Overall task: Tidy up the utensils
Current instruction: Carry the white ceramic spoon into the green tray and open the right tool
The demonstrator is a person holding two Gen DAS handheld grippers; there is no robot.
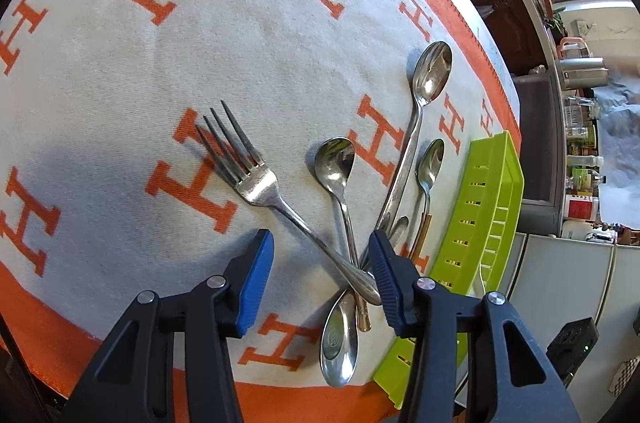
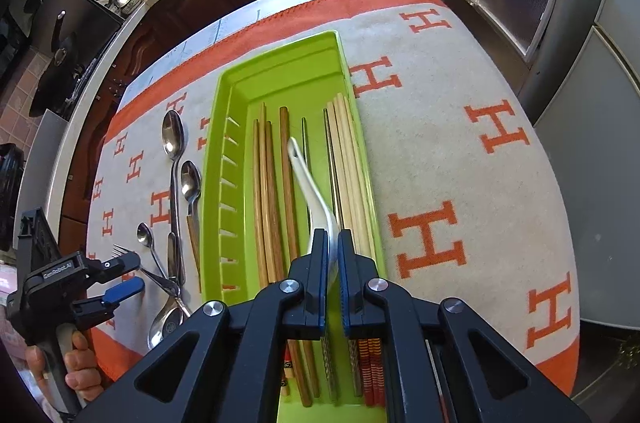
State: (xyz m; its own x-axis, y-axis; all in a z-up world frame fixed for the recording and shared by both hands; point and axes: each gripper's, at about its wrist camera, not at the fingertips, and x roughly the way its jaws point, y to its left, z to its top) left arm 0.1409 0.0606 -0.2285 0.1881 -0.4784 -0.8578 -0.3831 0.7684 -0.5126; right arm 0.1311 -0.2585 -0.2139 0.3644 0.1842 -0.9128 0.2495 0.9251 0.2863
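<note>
right gripper [image 2: 332, 247]: closed on white ceramic spoon [image 2: 310, 183], over green tray [image 2: 280, 71] | tray contents: brown chopsticks [image 2: 266, 191], pale chopsticks [image 2: 348, 159], lying lengthwise | left of tray on orange-and-grey H-pattern cloth [image 2: 460, 151]: metal spoons [image 2: 174, 139], fork [image 2: 120, 250] | left gripper [image 2: 134, 273]: jaws apart above fork handle, held by hand [image 2: 78, 363]

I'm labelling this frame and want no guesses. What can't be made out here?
- Right wrist view: the white spoon's bowl end, hidden between the right gripper's fingers.
- Right wrist view: the chopsticks' near ends, behind that gripper.
- Left wrist view: the green tray's contents, hidden by its wall.
</note>
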